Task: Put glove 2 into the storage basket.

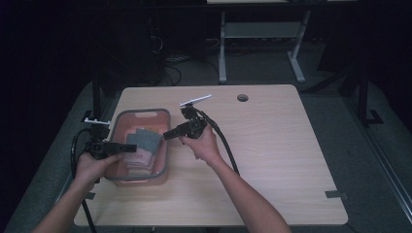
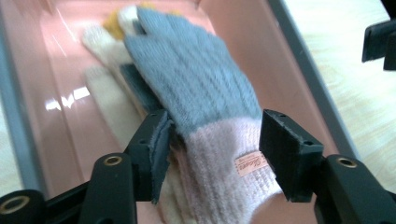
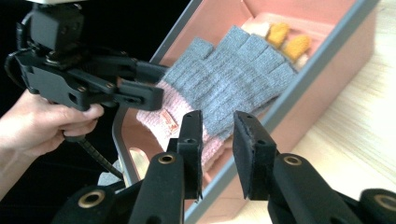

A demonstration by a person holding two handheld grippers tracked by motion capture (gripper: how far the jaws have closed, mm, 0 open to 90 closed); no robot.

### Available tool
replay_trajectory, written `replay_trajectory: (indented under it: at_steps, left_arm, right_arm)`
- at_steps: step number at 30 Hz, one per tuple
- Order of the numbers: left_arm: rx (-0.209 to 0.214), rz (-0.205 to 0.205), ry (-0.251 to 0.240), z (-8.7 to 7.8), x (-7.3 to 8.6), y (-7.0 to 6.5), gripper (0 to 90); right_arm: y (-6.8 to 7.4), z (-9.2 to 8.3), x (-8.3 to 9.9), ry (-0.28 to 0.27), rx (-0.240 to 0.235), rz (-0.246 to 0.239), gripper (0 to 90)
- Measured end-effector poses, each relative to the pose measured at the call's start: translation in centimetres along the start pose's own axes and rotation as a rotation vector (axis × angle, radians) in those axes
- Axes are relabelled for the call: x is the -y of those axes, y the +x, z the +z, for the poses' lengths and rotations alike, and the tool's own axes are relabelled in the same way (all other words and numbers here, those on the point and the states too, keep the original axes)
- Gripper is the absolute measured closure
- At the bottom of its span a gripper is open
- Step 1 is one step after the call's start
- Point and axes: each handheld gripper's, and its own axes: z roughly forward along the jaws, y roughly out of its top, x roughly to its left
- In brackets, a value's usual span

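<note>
On the pale wooden table point(image 1: 272, 145), a grey-and-pink knitted glove point(image 2: 205, 107) is released into the pink plastic bin point(image 1: 164, 145) at frame left; left gripper point(image 2: 212, 154) jaws parted, right gripper point(image 3: 217, 140) empty, unclenched. Withdrawal is judged next.

Count on inspection: one pink bin with a grey rim point(image 1: 166, 141) on one wooden tabletop point(image 1: 272, 145). In the bin: one grey knit glove with a pink cuff point(image 2: 201, 88), and at least one cream glove with yellow fingertips point(image 2: 105, 93) beneath it; further gloves cannot be separated. Two hand-held grippers: left point(image 1: 127, 147), right point(image 1: 167, 135).
</note>
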Motion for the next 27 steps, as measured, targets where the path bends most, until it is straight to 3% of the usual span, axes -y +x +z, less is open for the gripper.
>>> replay_trajectory:
  at_steps: [6,15,27]
  left_arm:
    - [-0.008,0.008,-0.038,-1.0,-0.8,-0.2,42.6]
    - [0.013,0.022,-0.038,-0.7,-1.4,-1.1,42.6]
    - [0.087,0.067,-0.053,-0.1,-2.4,-3.7,40.6]
  right_arm:
    - [-0.6,-1.4,0.4,-0.013,0.003,0.007,69.1]
    - [-1.5,-3.2,0.8,-0.037,0.017,0.016,66.9]
    - [-2.9,-6.1,2.2,-0.069,0.043,0.044,63.0]
